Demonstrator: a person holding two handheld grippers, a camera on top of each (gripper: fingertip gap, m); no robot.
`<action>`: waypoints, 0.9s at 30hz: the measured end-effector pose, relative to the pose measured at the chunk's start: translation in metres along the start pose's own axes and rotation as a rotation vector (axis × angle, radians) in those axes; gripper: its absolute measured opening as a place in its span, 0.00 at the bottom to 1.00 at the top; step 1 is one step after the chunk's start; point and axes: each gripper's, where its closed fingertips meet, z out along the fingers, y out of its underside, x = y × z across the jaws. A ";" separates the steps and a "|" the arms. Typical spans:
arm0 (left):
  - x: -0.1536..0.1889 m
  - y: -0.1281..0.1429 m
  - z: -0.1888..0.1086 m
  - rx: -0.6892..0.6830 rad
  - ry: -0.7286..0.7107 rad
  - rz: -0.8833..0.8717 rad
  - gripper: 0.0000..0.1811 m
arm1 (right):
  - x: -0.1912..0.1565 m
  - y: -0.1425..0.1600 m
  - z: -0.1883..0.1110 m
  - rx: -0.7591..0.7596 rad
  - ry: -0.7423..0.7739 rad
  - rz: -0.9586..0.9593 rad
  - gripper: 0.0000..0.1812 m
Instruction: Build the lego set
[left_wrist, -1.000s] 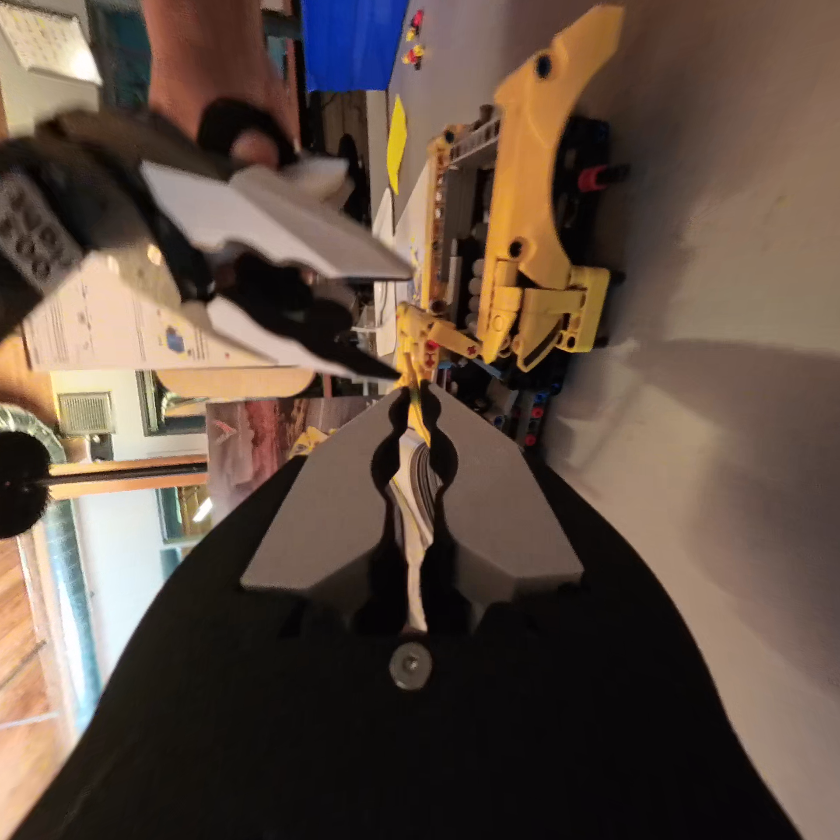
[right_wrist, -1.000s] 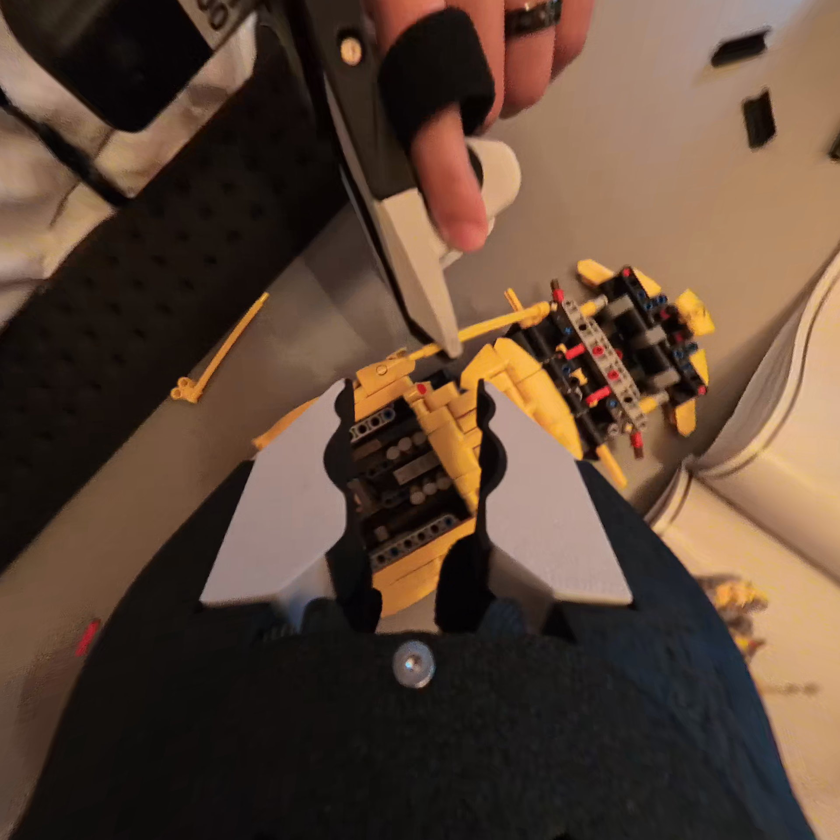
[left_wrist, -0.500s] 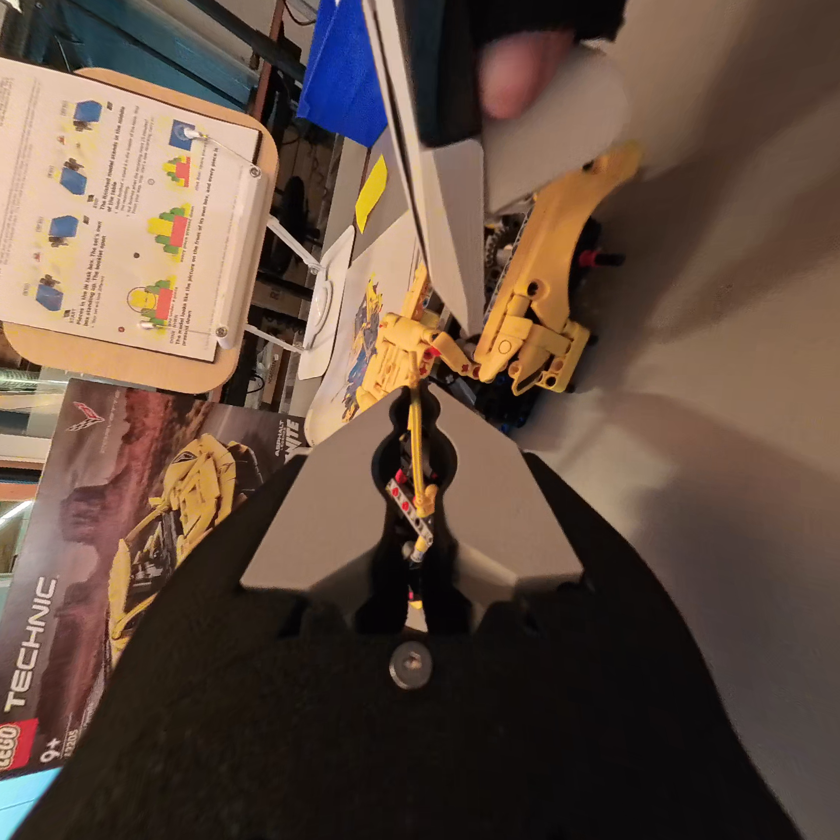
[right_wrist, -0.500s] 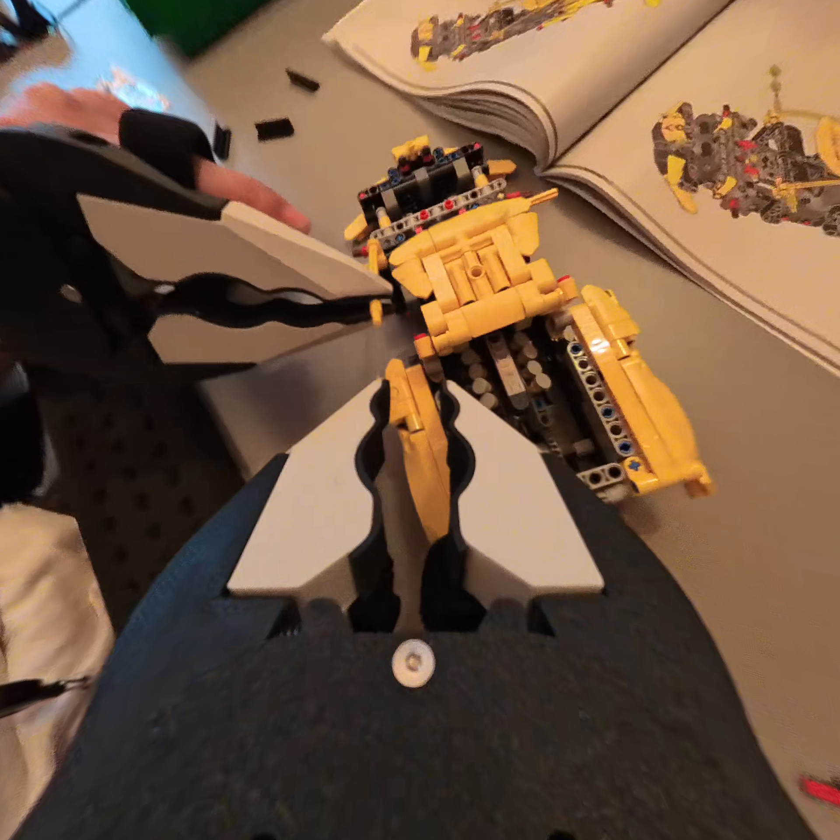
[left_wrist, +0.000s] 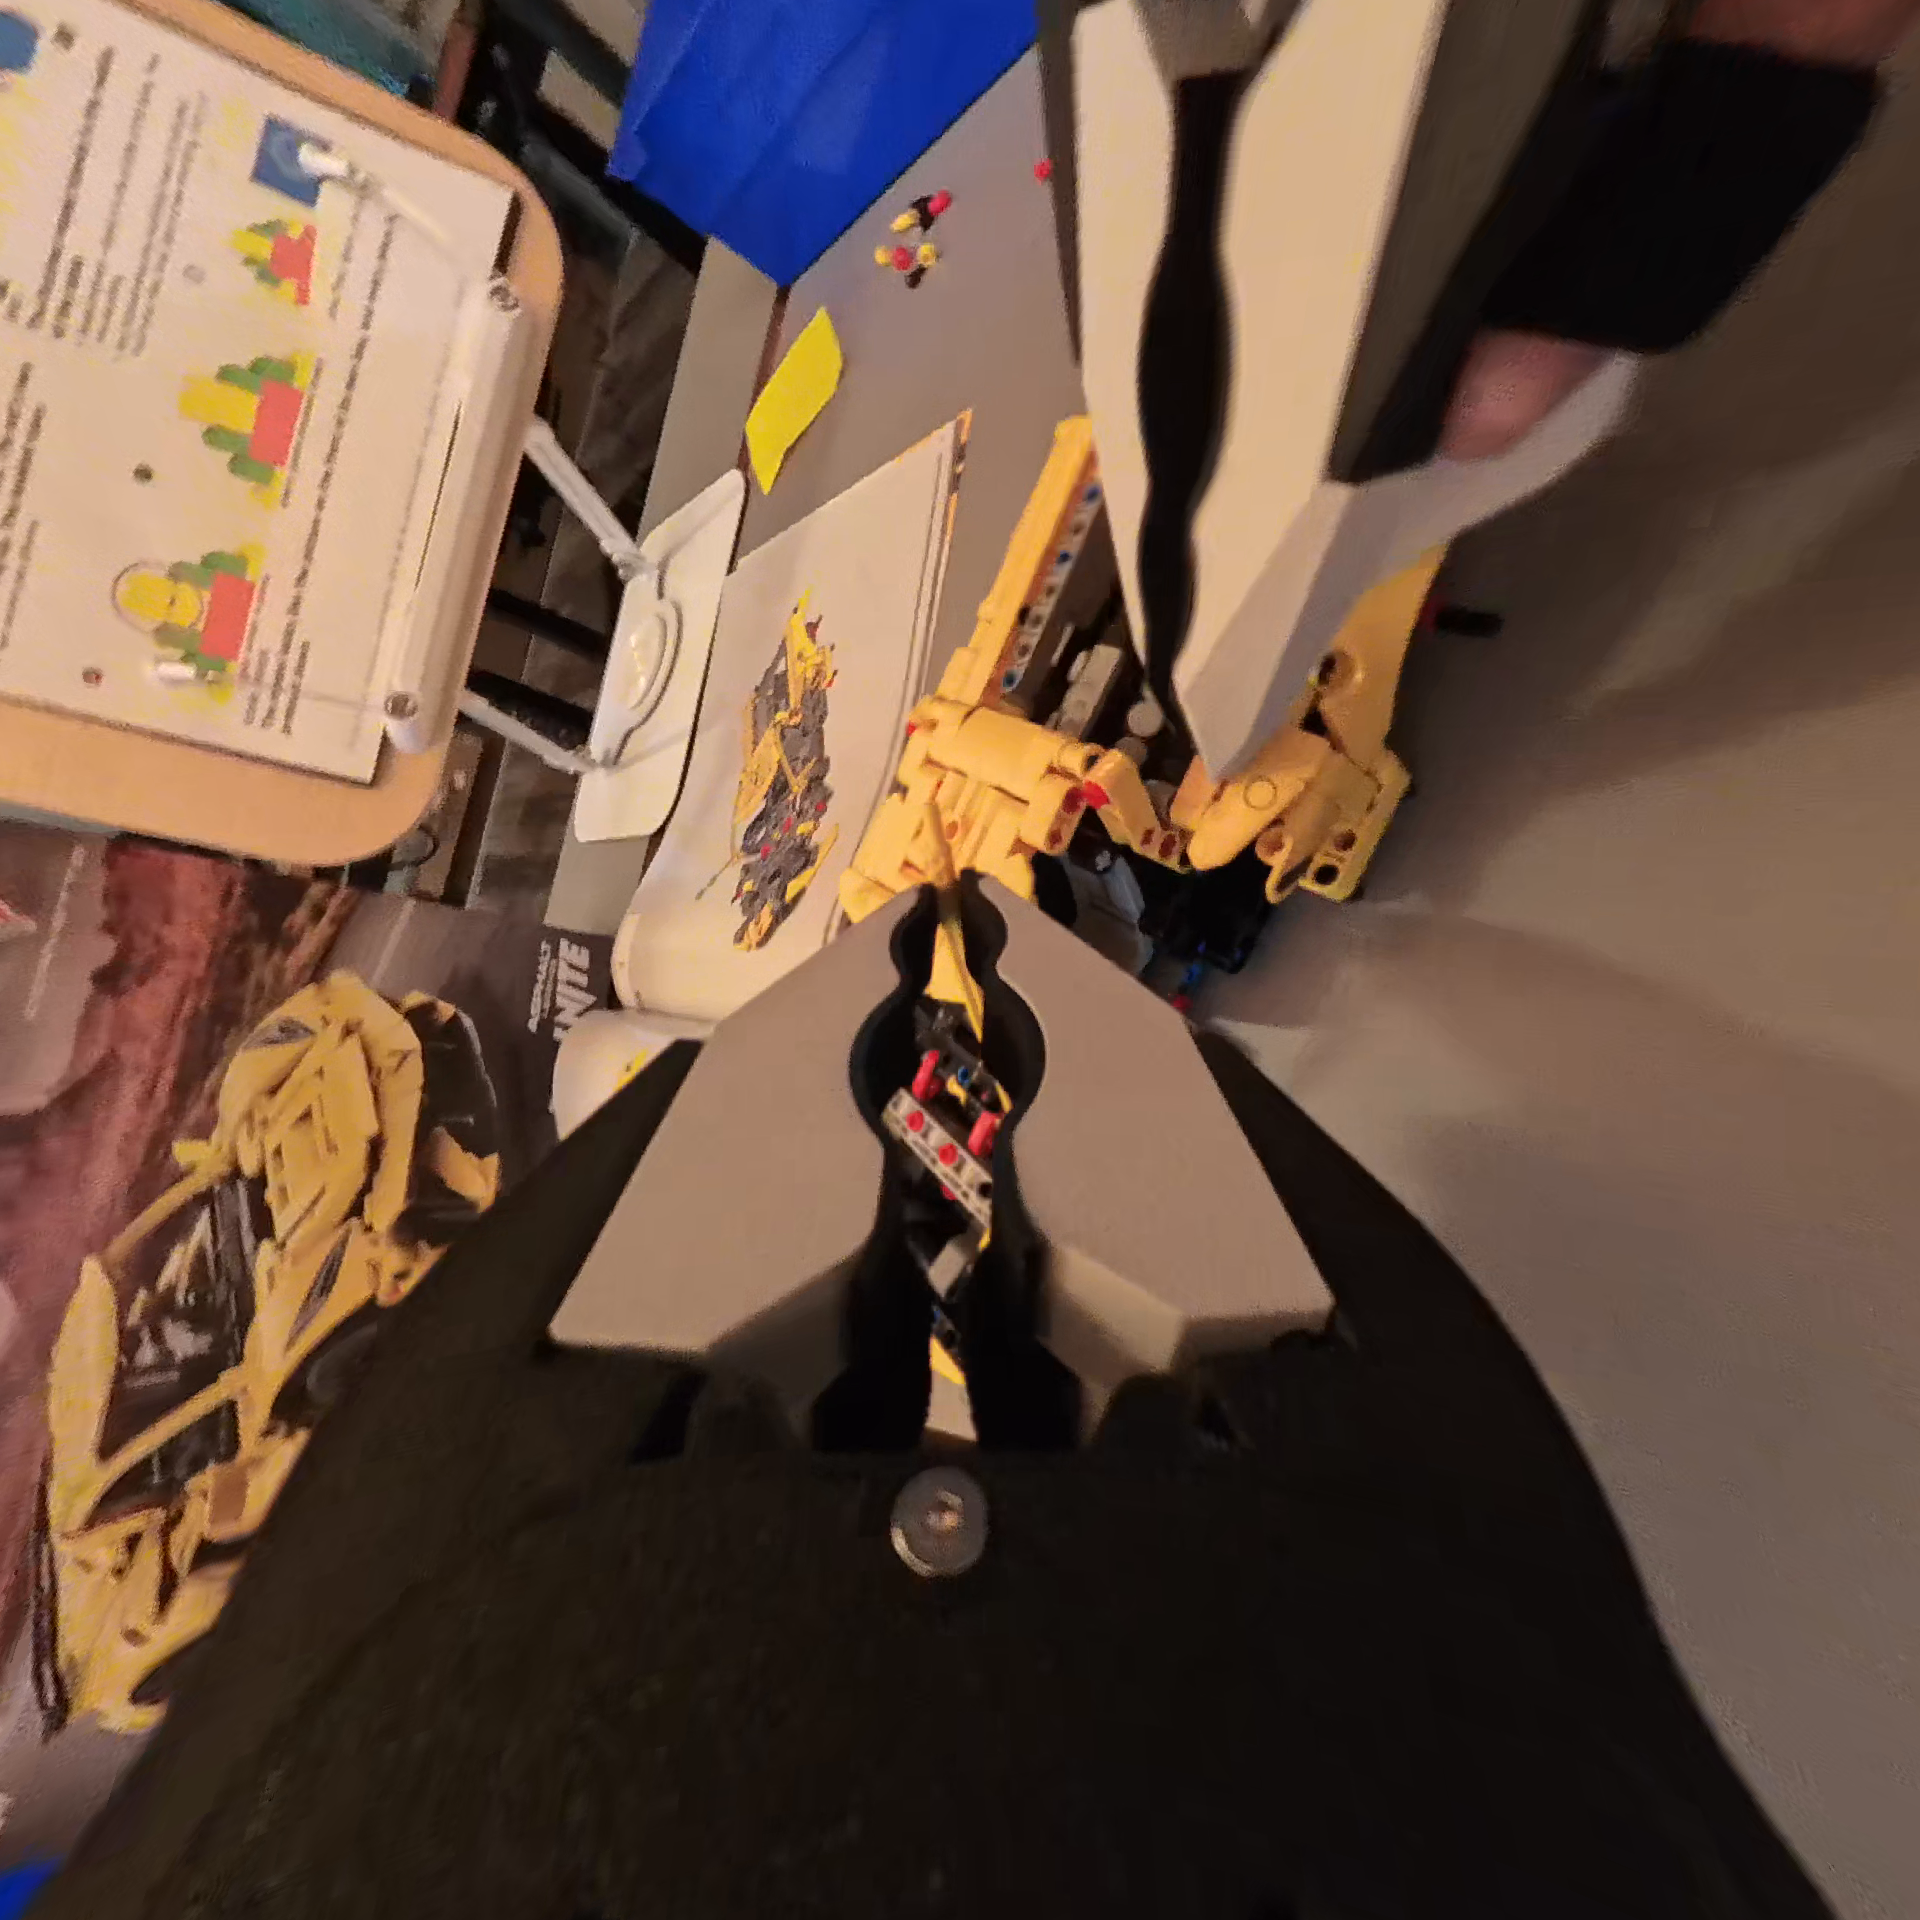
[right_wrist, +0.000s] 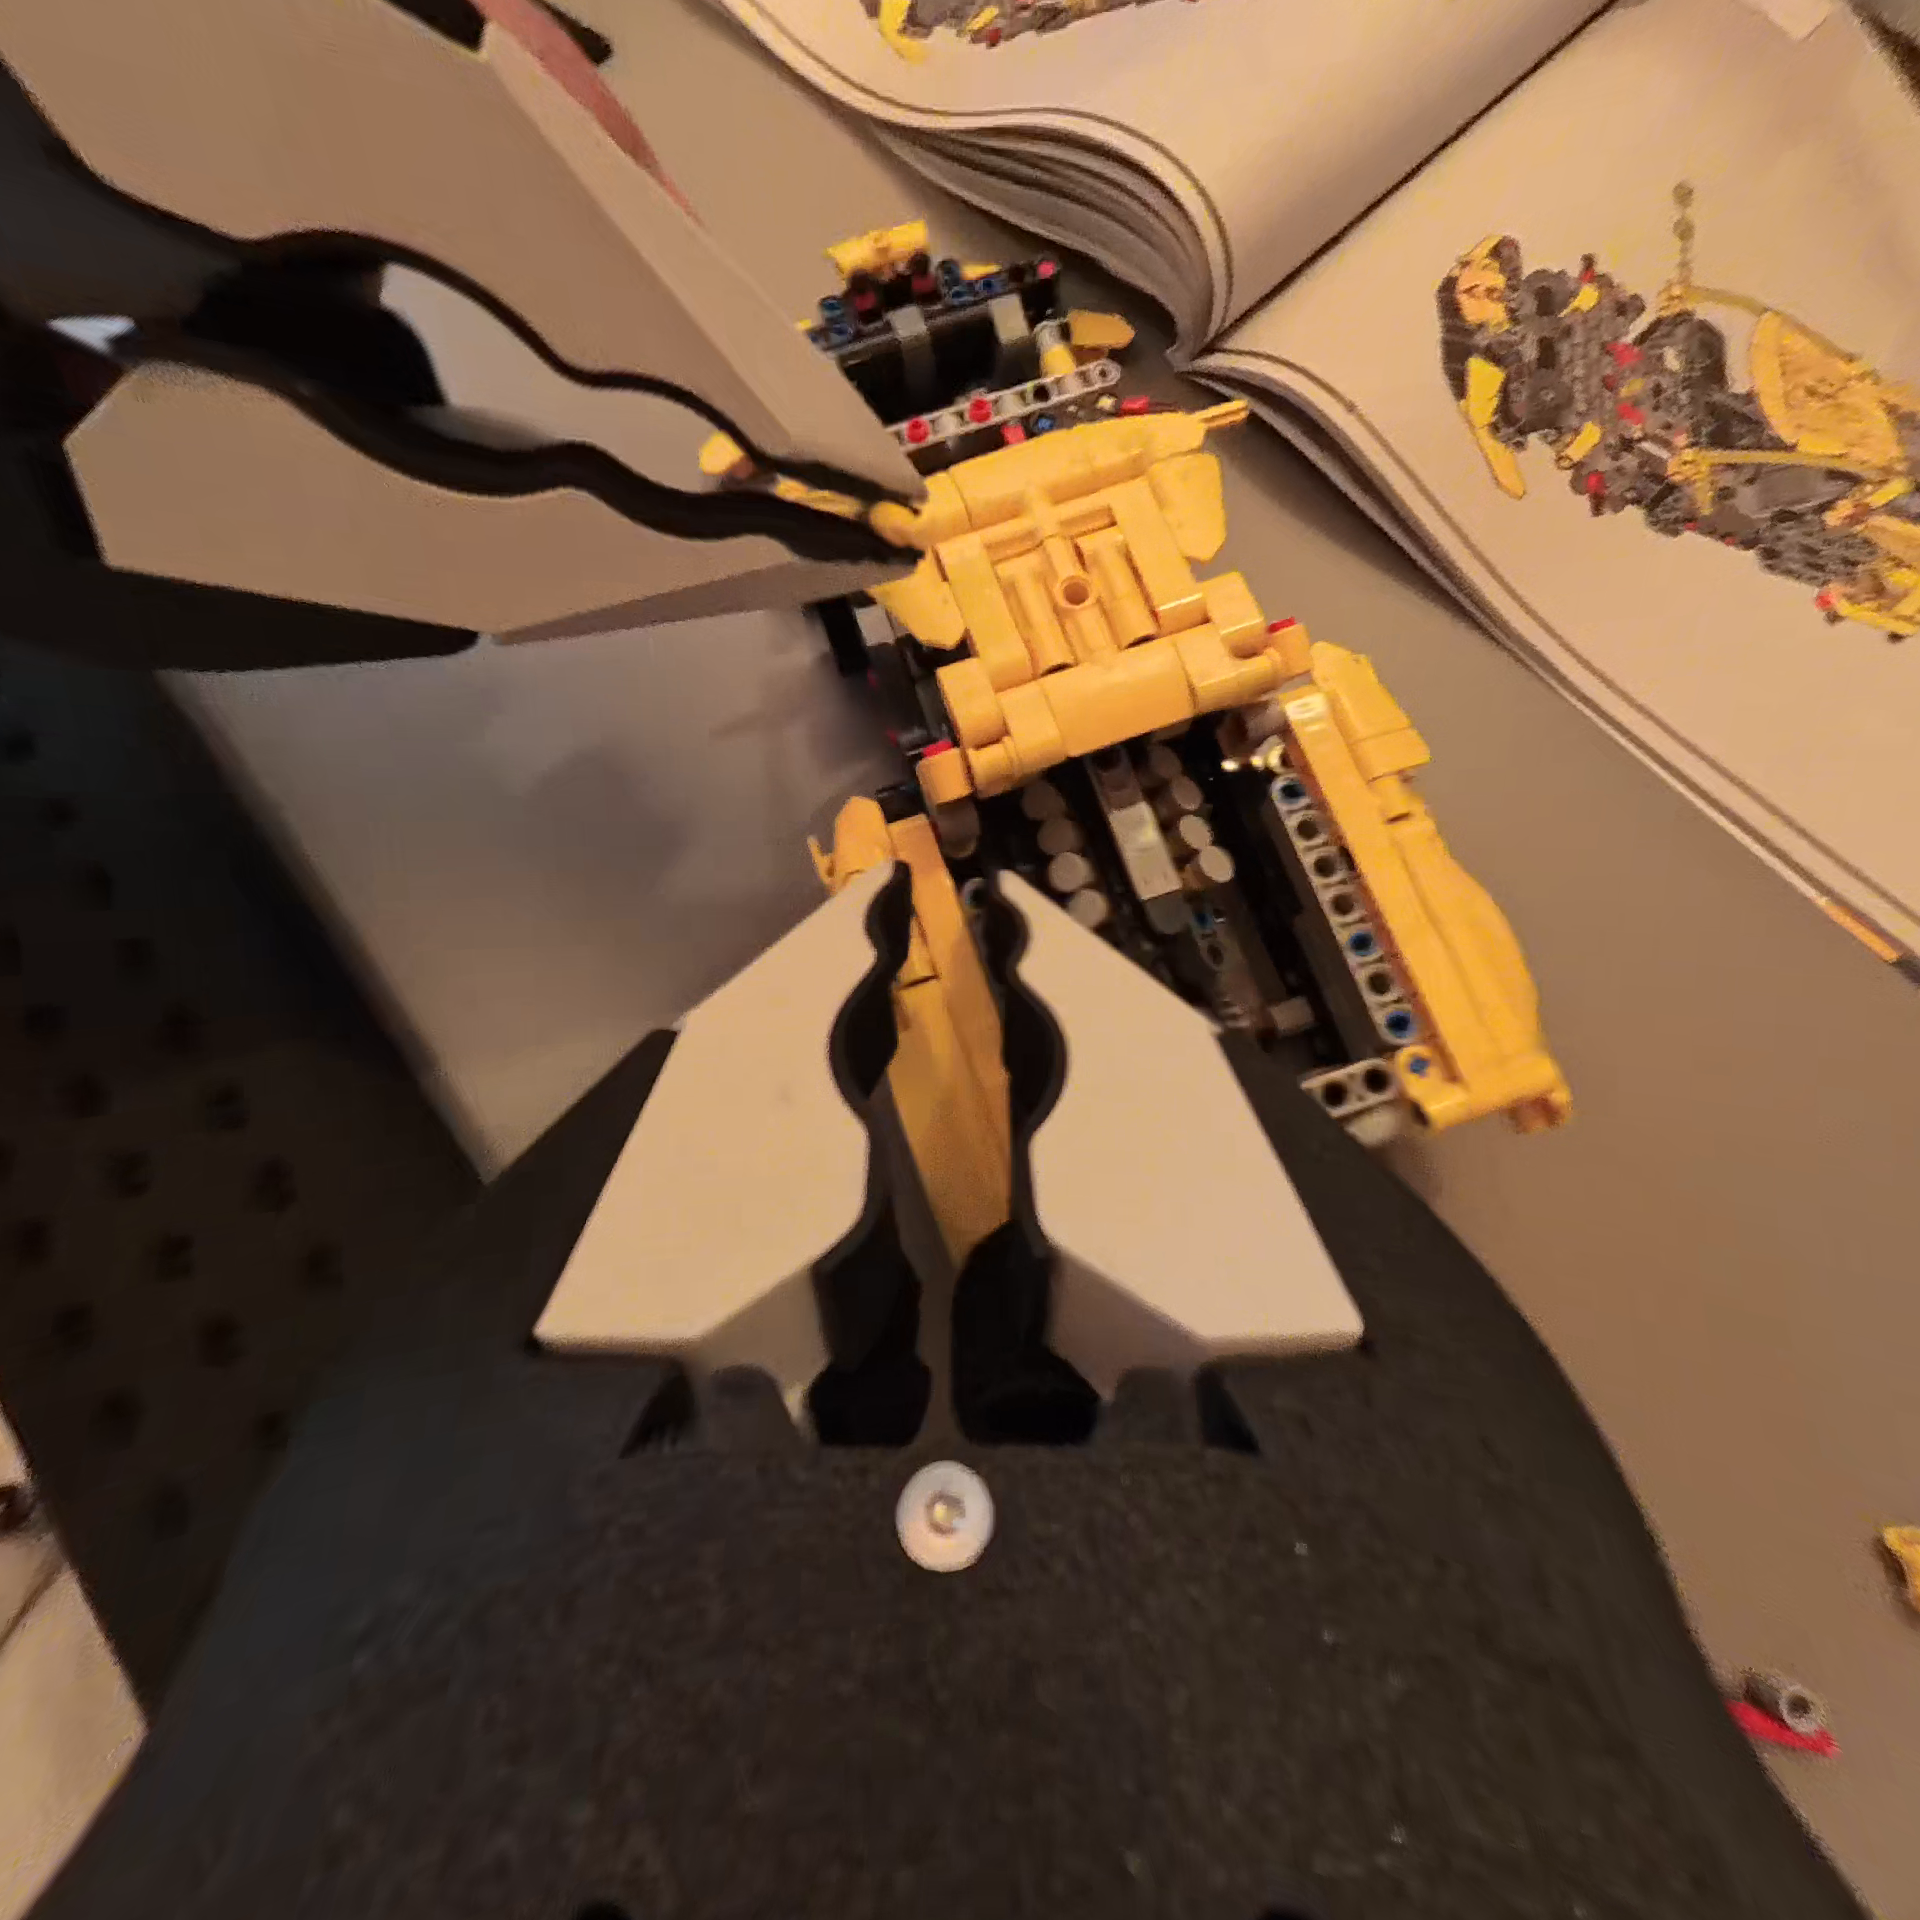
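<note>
Here, both claws pinch the yellow-and-black plastic brick car model (right_wrist: 1122, 665): right claw (right_wrist: 948, 904) clamps a side panel, left claw (left_wrist: 943, 894) a thin yellow piece ahead.

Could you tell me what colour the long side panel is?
Yellow side panel, clearest in the right wrist view.

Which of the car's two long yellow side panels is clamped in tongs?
The side panel farther from the open booklet; the right tongs pinch it. The panel beside the booklet is untouched.
</note>
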 end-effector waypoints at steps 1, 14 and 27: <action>0.003 -0.003 0.000 0.008 0.024 0.023 0.02 | 0.000 0.001 -0.001 -0.001 -0.029 0.010 0.04; -0.002 -0.028 0.021 -0.027 0.010 0.040 0.02 | 0.038 -0.003 -0.022 0.144 0.108 0.264 0.11; -0.001 -0.026 0.014 0.060 0.207 -0.356 0.01 | 0.046 -0.007 -0.004 0.227 0.247 0.388 0.08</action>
